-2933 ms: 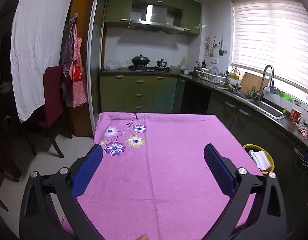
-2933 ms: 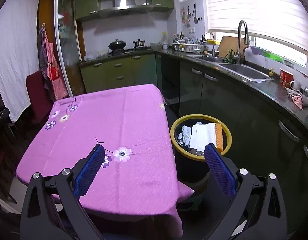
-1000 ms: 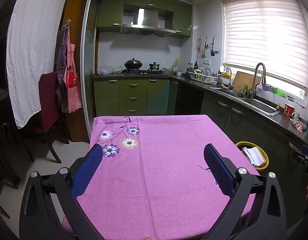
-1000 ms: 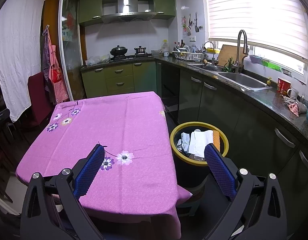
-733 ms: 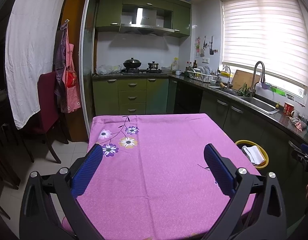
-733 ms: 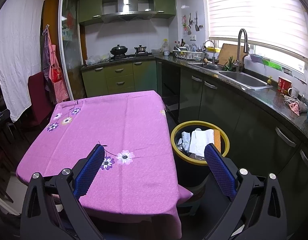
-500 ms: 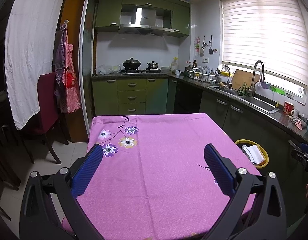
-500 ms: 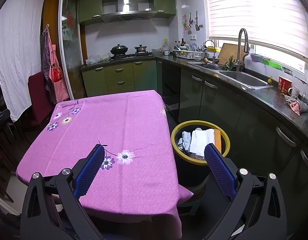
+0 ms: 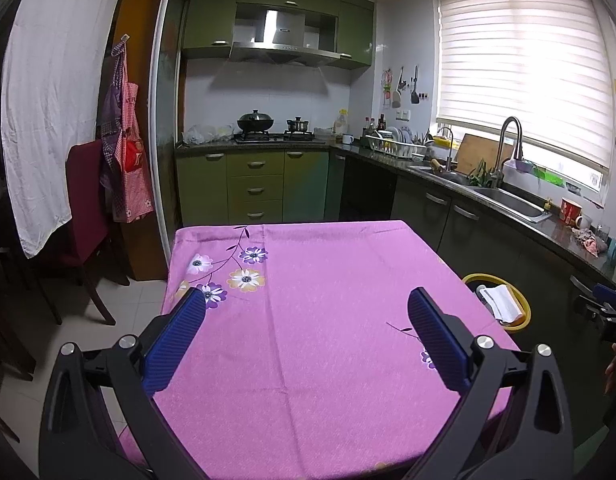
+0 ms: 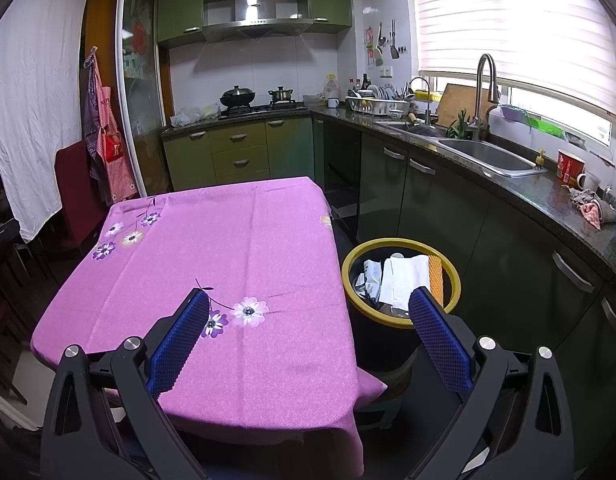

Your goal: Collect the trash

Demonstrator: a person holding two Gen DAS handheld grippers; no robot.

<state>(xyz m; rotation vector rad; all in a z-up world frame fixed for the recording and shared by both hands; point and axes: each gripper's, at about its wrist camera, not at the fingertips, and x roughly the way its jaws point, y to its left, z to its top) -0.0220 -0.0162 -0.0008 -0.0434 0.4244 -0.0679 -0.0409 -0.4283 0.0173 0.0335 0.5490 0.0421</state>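
A black trash bin with a yellow rim (image 10: 401,242) stands on the floor to the right of the table, holding white paper (image 10: 404,278) and an orange piece. The same bin (image 9: 522,322) shows at the table's right edge in the left wrist view. My left gripper (image 9: 307,304) hangs open above the near part of the pink flowered tablecloth (image 9: 308,300) with nothing between its fingers. My right gripper (image 10: 308,304) is open too, above the cloth's near right corner (image 10: 268,344), its right finger in front of the bin. No loose trash shows on the cloth.
Green cabinets and a dark counter (image 10: 528,192) with a sink (image 10: 488,158) run along the right wall. A stove with pots (image 9: 268,132) sits at the back. A red chair (image 9: 86,208) stands left of the table. A hand's edge (image 9: 614,368) shows far right.
Both grippers have drawn back and up a little, so more of the table and kitchen shows. Both stay open and empty.
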